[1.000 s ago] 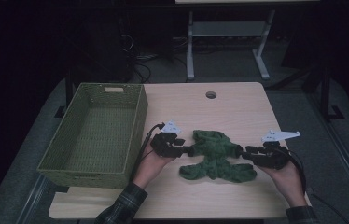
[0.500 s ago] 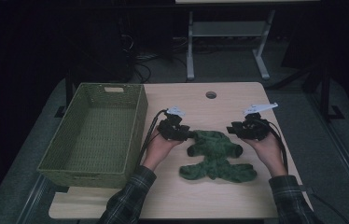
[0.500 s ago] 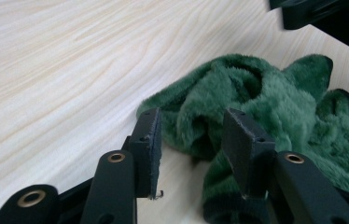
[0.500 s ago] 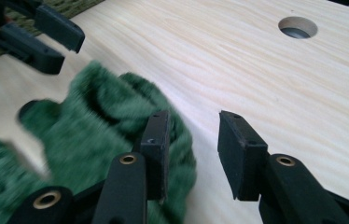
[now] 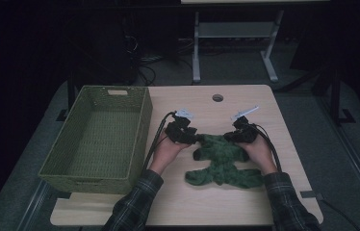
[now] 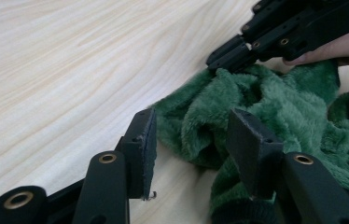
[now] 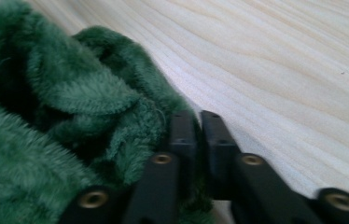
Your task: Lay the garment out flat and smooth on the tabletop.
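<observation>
Wooden table [image 5: 264, 103], bare on the far half and along the near edge; a small round hole [image 5: 217, 97] sits near the far edge. Green woven basket [image 5: 98, 139] takes the left side, its right wall just beside the left forearm, so room to the left is tight; the right side of the tabletop is open out to its edge. Green fleece cloth [image 5: 224, 161] lies crumpled right of table centre, between the two hands, its near end spreading toward the near edge. Left gripper [image 5: 191, 137] is at the cloth's far left corner; in the left gripper view its jaws stand apart and have just been opening, a fold of fleece between them, the pads not pressing it. Right gripper [image 5: 230, 138] is at the far right corner; its jaws have just closed together on a pinch of the cloth edge [image 7: 182, 140].
</observation>
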A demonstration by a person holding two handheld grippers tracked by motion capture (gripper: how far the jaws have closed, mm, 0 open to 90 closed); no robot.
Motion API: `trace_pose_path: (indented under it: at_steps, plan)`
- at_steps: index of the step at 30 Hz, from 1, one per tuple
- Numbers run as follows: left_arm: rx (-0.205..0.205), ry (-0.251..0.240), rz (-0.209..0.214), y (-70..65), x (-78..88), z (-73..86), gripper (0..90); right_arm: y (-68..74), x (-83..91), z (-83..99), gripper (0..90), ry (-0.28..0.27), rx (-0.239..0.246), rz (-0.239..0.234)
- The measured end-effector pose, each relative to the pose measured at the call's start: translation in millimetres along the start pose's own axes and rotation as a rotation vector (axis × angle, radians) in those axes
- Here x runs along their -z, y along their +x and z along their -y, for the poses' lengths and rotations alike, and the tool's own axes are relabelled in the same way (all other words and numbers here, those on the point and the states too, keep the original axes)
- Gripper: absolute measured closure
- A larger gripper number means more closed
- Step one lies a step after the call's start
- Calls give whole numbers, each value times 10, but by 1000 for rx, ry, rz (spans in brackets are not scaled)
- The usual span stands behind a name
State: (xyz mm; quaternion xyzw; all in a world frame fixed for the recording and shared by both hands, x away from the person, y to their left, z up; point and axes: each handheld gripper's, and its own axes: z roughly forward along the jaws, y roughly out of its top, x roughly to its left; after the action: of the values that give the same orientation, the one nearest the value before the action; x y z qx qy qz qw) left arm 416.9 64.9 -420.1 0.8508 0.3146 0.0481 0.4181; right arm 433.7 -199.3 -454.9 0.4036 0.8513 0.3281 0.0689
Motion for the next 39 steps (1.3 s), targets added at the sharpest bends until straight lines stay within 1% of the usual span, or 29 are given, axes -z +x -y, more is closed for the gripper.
trace_pose_path:
  at_steps: [1,4,6,7,8,10,11,12,15,17,18,19,21,22,24,25,26,27,28,29,30,31,32,33,34,35,36,37,39]
  plan:
    - [0,-5,-10,9,11,-8,521,1,61,11,876,-38,6,0]
    - [1,-11,-18,22,37,-33,517,36,248,4,878,-128,12,-4]
    - [-2,-16,-21,21,41,-43,510,61,392,-10,880,-187,36,7]
    - [-11,-15,-32,11,47,-68,504,72,462,-11,880,-216,43,5]
    - [-23,-13,-32,12,48,-80,499,80,522,-13,881,-240,51,8]
    - [-22,-15,-32,6,43,-93,490,98,612,-7,881,-274,64,13]
    - [-30,-17,-34,5,34,-108,490,98,612,-7,881,-274,64,13]
    - [-31,-21,-41,6,11,-137,477,109,658,0,881,-289,72,16]
    - [-30,-18,-42,31,-26,-160,462,114,684,8,881,-303,78,16]
    - [-25,-13,-41,62,-89,-174,455,121,705,11,881,-319,81,9]
    - [-19,-7,-34,86,-173,-180,450,133,710,9,881,-322,85,9]
    - [-23,-3,-34,102,-217,-182,448,133,705,8,881,-320,87,7]
    - [-7,-1,-33,132,-318,-181,448,126,680,12,881,-308,82,8]
    - [-7,-1,-33,132,-318,-181,448,126,680,12,881,-308,82,8]
    - [4,5,-28,171,-421,-185,448,104,652,25,881,-301,82,11]
    - [14,16,-21,199,-518,-198,447,92,644,39,881,-298,73,12]
    - [15,16,-17,204,-561,-206,445,88,649,47,881,-301,72,13]
    - [15,16,-17,204,-561,-206,445,88,649,47,881,-301,72,13]
    - [21,16,-6,194,-639,-226,446,76,655,64,881,-304,73,16]
    - [21,16,-6,194,-639,-226,446,76,655,64,881,-304,73,16]
    - [6,29,-10,187,-671,-234,446,74,655,69,881,-305,69,16]
    - [1,40,-18,166,-722,-237,447,69,656,77,881,-306,67,15]
    - [-11,61,-15,149,-786,-230,447,58,658,92,881,-308,60,14]
    - [-11,61,-15,149,-786,-230,447,53,659,98,881,-311,60,15]
    - [-25,83,-15,141,-813,-225,447,46,662,103,881,-311,65,18]
    - [-28,88,-25,117,-845,-217,447,46,662,103,881,-311,65,18]
    - [-53,113,-32,86,-891,-201,474,45,668,110,881,-312,59,18]
    - [-53,113,-32,86,-891,-201,499,45,668,110,881,-312,59,18]
    - [-85,127,-56,55,-914,-194,570,45,682,113,881,-319,64,23]
